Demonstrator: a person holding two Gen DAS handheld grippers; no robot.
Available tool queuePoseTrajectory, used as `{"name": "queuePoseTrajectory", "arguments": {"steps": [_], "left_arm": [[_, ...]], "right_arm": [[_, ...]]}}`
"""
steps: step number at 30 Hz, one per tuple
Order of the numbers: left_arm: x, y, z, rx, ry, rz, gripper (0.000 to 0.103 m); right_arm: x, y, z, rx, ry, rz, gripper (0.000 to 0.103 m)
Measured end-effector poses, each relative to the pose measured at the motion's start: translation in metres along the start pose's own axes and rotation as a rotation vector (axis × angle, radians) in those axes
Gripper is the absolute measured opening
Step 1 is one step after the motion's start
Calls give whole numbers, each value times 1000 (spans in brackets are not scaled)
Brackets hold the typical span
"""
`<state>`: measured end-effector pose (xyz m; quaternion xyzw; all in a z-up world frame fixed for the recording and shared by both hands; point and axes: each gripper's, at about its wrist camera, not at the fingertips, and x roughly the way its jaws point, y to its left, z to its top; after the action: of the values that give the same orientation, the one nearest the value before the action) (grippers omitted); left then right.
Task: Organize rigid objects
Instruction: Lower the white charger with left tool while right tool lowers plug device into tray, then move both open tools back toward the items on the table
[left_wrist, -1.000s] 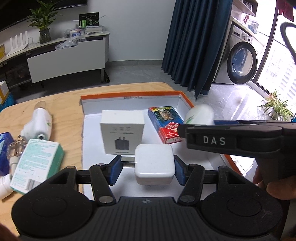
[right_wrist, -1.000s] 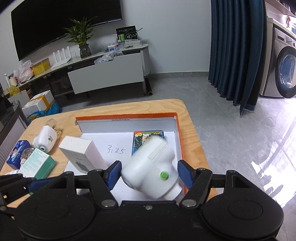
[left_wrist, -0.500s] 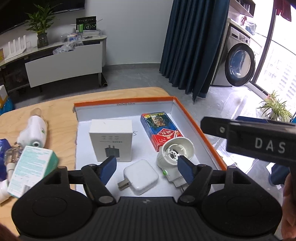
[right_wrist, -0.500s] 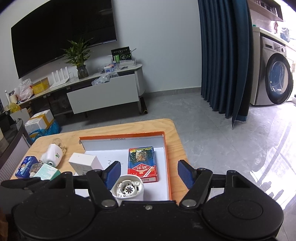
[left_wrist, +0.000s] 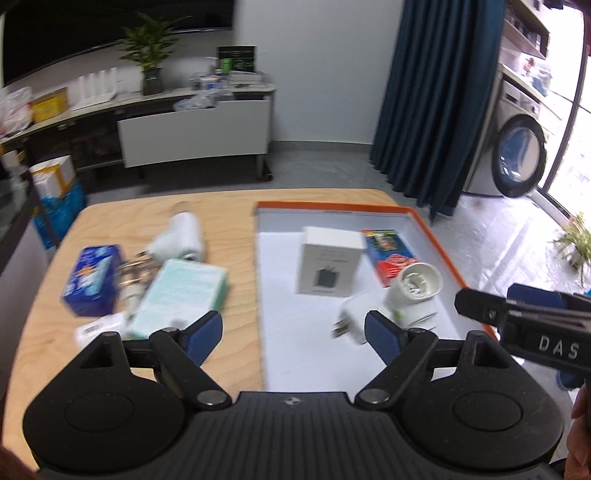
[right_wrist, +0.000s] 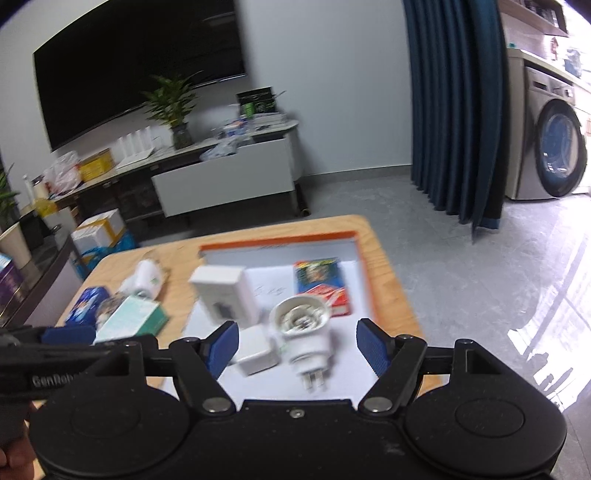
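A rounded tabletop (left_wrist: 240, 221) of pale, grained plywood is seen, set on a grey tiled floor (right_wrist: 461, 266). Behind it, a long low console (left_wrist: 192, 129) with a white front panel is cluttered with boxes and a potted plant (left_wrist: 149, 55), and a large dark screen (right_wrist: 140, 66) is mounted on the wall. Heavy navy curtains (left_wrist: 436, 110) hang in folds to the right, beside a washing machine (left_wrist: 517, 155) with a round blue-tinted door.

On the table's right half, a shallow white box lid (left_wrist: 295, 332) with orange rims is laid flat. Inside it, a matte white charger box (left_wrist: 328, 262) stands upright, with a glossy red-and-blue card pack (left_wrist: 388, 254) lying beside it. Nearer the cameras, a smooth white power adapter (right_wrist: 256, 350) rests on its side, just beside a white cylindrical lamp socket (right_wrist: 301, 328) with metal prongs.

On the bare wood to the left, a mint-green carton (left_wrist: 181, 295), a blue packet (left_wrist: 92, 280) and a white plastic fitting (left_wrist: 181, 236) are clustered together, blurred.

The left gripper (left_wrist: 293, 332) is held over the lid's near edge, its blue pads spread wide with nothing between them. The right gripper (right_wrist: 295, 343) is likewise parted, with the socket and adapter lying loose on the lid beyond its fingers.
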<state>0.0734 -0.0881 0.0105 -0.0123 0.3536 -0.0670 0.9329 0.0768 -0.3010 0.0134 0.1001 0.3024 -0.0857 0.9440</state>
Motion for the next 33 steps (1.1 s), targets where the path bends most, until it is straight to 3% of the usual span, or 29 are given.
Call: {"name": "queuePoseTrajectory", "arguments": {"steps": [18, 33], "left_arm": [[-52, 95, -29, -131, -12, 149, 86], [-33, 138, -35, -118, 6, 203, 86]], "right_arm": [[-2, 93, -26, -128, 63, 146, 84], [6, 116, -35, -157, 98, 173, 84]]}}
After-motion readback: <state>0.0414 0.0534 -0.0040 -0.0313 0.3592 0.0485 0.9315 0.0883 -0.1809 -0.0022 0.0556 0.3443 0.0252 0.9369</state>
